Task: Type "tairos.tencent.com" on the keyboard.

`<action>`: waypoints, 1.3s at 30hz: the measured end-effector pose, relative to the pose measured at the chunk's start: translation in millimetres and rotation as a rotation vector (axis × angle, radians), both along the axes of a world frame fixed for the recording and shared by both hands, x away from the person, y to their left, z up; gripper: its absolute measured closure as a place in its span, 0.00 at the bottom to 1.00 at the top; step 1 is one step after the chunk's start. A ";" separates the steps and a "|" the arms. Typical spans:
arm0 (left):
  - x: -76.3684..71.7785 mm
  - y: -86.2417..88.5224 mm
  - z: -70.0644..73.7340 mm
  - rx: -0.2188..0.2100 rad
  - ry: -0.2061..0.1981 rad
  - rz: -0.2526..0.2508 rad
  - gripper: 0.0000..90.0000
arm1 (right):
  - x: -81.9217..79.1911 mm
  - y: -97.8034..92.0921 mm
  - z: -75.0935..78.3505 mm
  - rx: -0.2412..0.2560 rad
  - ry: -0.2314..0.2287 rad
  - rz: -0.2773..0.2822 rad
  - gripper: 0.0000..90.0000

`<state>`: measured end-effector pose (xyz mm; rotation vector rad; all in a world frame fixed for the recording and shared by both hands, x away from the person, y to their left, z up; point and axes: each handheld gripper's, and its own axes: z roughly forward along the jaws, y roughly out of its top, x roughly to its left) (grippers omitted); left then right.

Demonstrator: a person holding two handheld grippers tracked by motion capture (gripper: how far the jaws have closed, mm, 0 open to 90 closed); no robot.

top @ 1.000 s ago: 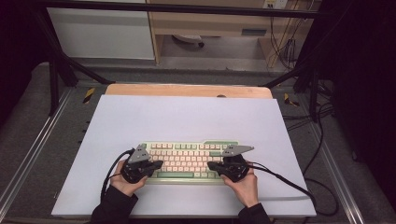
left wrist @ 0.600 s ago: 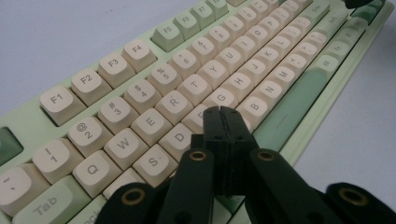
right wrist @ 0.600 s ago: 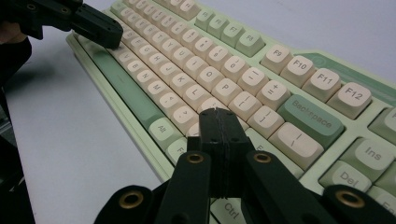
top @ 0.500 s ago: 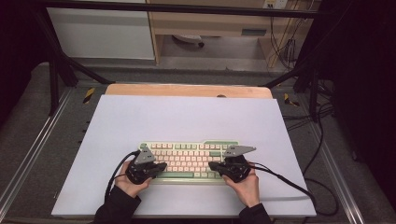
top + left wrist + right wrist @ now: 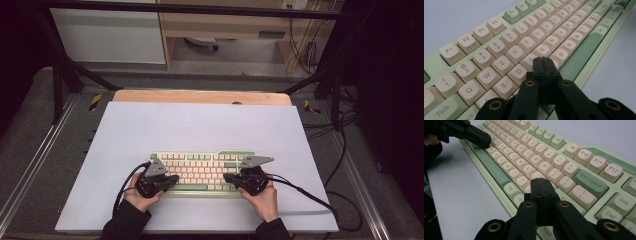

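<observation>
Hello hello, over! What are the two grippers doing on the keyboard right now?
Left gripper shut, tip over the F-G keys. Right gripper shut, tip near the right-hand keys. Pale green keyboard with cream keycaps flat on the white table. Nothing blocking.

White table (image 5: 200,125), green keyboard (image 5: 202,172) on it

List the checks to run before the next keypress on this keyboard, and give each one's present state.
1. Left hand-held gripper jaws shut to a single tip: ok.
2. Right hand-held gripper jaws shut: ok.
3. Left tip over the letter keys, near F and V: ok; whether it touches a key: cannot tell.
4. Right tip over the keys at the right end of the letter rows: ok; which key: cannot tell.
5. Keyboard flat on the table: ok.
6. The two hand-held grippers apart from each other: ok.
</observation>
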<state>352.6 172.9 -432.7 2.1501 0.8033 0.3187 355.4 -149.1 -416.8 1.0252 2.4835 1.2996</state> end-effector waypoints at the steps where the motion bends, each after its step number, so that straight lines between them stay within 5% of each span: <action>1: 0.0 0.2 -0.1 -0.001 0.000 0.001 1.00 | -0.1 0.0 0.0 0.000 0.000 0.000 1.00; 39: 1.2 15.9 16.7 -0.030 -0.031 0.045 1.00 | 0.2 0.7 -1.7 -0.011 0.003 0.007 1.00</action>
